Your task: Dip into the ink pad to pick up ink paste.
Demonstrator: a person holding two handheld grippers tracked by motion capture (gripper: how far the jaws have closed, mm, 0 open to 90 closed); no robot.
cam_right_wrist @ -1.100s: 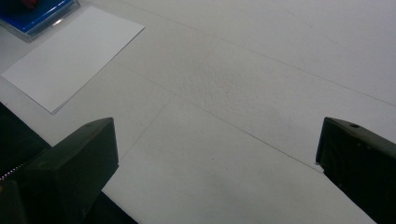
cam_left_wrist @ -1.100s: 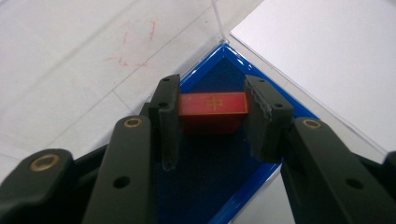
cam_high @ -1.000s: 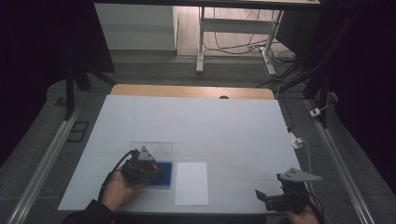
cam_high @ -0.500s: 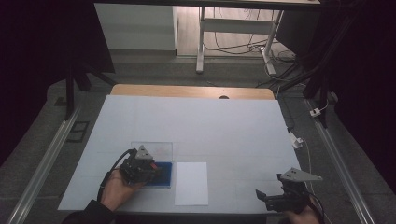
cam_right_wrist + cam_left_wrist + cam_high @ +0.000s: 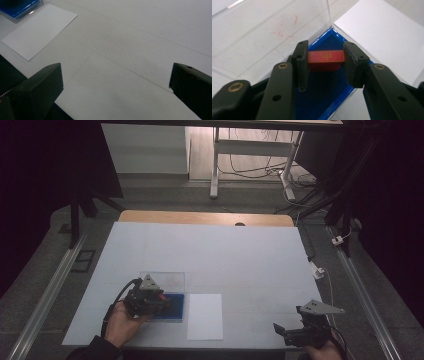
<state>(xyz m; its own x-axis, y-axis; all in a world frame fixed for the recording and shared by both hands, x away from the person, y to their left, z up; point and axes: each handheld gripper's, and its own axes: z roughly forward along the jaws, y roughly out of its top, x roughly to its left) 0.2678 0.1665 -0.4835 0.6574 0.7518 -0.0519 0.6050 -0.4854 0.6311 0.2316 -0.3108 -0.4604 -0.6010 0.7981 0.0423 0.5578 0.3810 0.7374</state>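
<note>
While the high view looks down on the pale matte surface, the left tongs sit over a blue tray beside a white sheet; the right tongs hover near the front edge. Closer, the left gripper view shows serrated black jaws clamped on a glossy red block with a gold mark, above the tray's dark blue floor, a clear plastic wall behind. From the right gripper view, those jaws gape wide over bare surface.

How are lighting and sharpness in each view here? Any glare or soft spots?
High view: table evenly lit, surroundings nearly black, left gripper small and dim. Left gripper view: red block and blue tray crisp and saturated, nearest jaw parts soft, faint glare on the clear lid. Right gripper view: dim and grey, jaws blurred, white paper sharp-edged.
</note>
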